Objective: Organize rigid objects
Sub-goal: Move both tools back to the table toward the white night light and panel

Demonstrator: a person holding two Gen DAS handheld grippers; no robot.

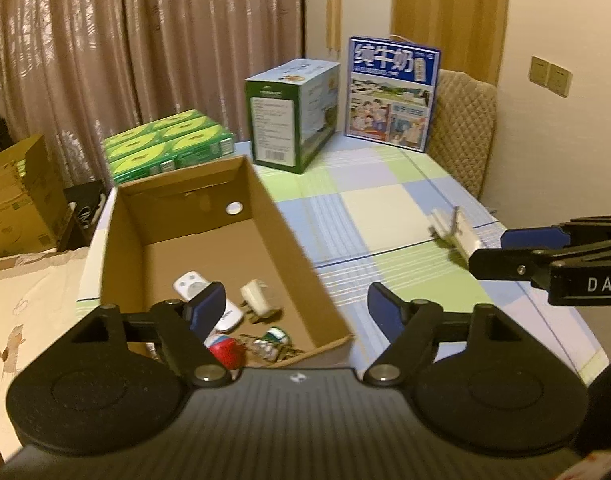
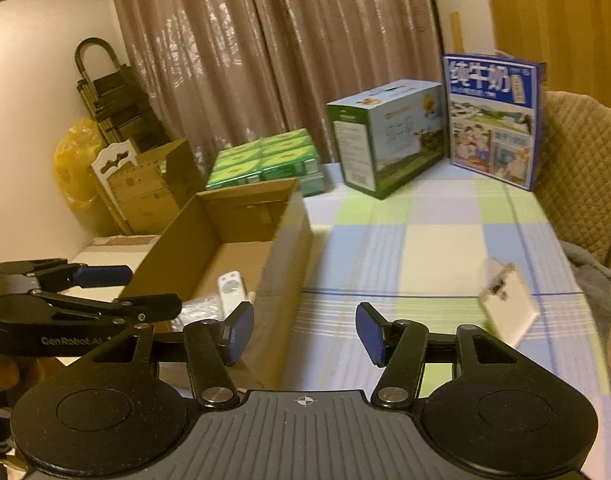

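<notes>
Jaws spread on both the left gripper [image 1: 295, 312] and right gripper [image 2: 304, 332]; cardboard box [image 1: 289, 240] holds small items.

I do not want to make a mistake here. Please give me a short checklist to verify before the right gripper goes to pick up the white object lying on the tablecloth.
1. Right gripper open and empty: ok.
2. White object lying free on the tablecloth, nothing touching it: ok.
3. Its exact shape and best grasp side: cannot tell, it is blurred in both views.
4. Cardboard box open on top with free floor space: ok.
5. Left gripper open and empty, over the box, away from the object: ok.
</notes>
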